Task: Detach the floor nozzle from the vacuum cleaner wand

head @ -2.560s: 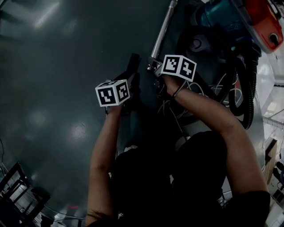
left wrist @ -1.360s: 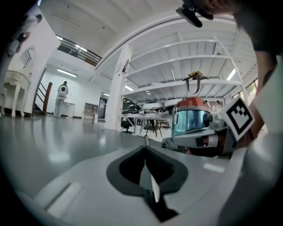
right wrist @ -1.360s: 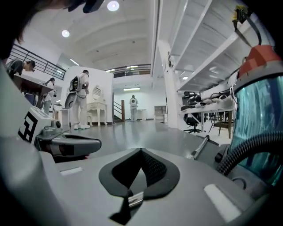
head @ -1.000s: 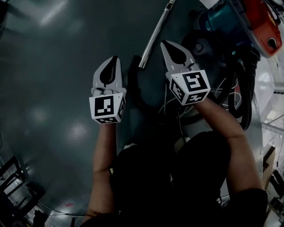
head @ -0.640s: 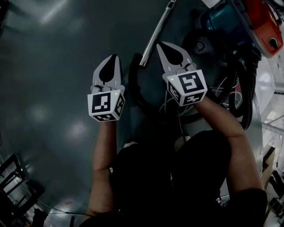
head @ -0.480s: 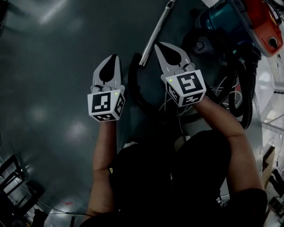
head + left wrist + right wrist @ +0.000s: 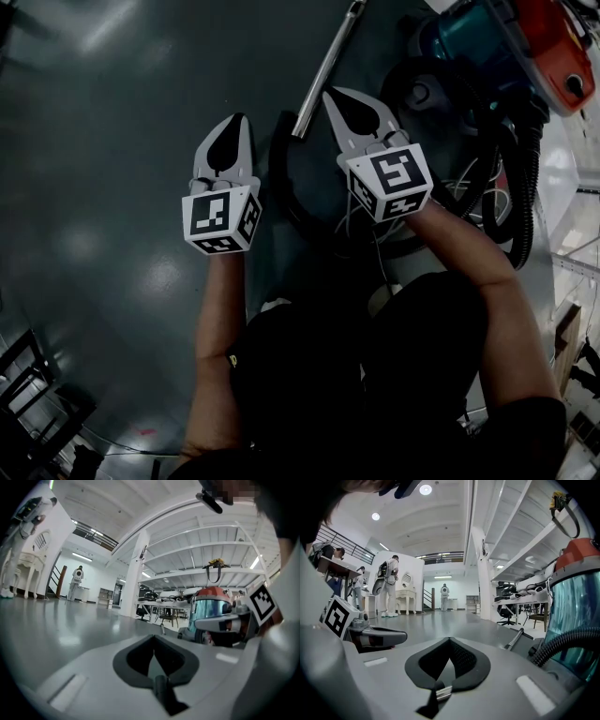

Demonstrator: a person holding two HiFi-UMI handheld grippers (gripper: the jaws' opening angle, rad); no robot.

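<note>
Jaws of the left gripper and right gripper sit pressed together, empty; the silver wand runs from between them toward one o'clock.

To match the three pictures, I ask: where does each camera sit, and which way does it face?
Head view: on the person's head, facing steeply down at the floor; both forearms, left tool, right tool, wand and vacuum cleaner show.
Left gripper view: on the left tool, facing about level along its shut jaws; right tool at right.
Right gripper view: on the right tool, facing about level along its shut jaws; left tool at left.
Shared: all three show the vacuum cleaner.
</note>
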